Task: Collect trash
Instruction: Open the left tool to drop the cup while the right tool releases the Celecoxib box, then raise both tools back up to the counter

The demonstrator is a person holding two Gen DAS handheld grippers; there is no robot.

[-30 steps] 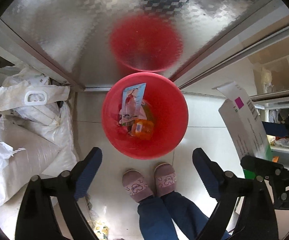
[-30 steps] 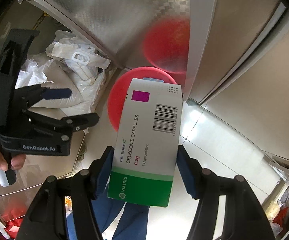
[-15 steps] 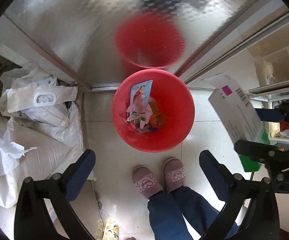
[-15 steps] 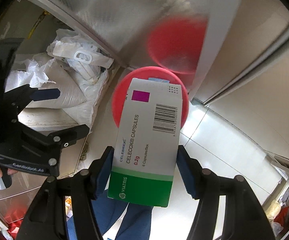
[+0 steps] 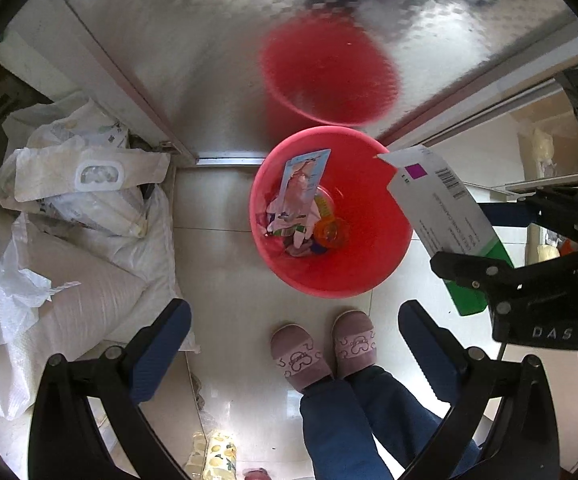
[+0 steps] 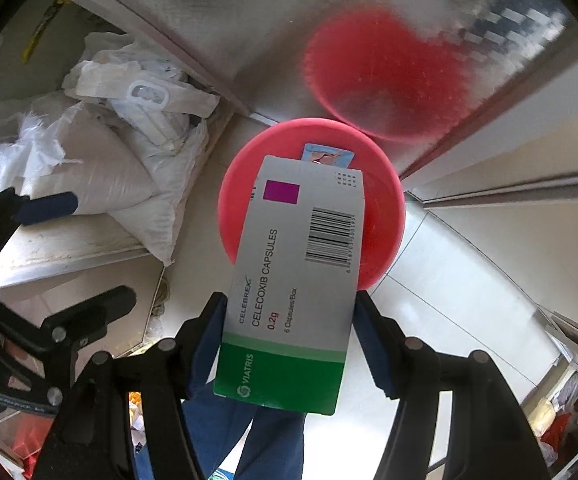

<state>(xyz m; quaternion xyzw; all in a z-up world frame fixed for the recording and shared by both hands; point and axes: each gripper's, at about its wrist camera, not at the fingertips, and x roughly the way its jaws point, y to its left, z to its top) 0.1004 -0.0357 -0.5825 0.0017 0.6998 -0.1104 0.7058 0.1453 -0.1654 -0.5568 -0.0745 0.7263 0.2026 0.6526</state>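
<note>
A red bin [image 5: 329,286] stands on the tiled floor against a metal panel, with a printed wrapper [image 5: 305,184] and an orange piece [image 5: 331,232] among the trash inside. My left gripper [image 5: 295,344] points straight down beside the bin, open wide, with nothing between its fingers. My right gripper [image 6: 289,340] is shut on a grey and green medicine box [image 6: 297,272]. The box's top end hangs over the red bin [image 6: 233,208]. In the left wrist view the medicine box [image 5: 441,208] reaches over the bin's right rim, with the right gripper [image 5: 485,244] behind it.
White woven sacks [image 5: 69,240] are piled on the left. The textured metal panel [image 5: 209,60] behind the bin reflects it in red. A person's slippers [image 5: 301,356] and blue trouser legs stand just below the bin. Shelves show at the far right.
My right gripper has carried the medicine box lower and closer, so its top now overlaps the bin. The left gripper's jaws have spread wider and it has drifted away sideways.
</note>
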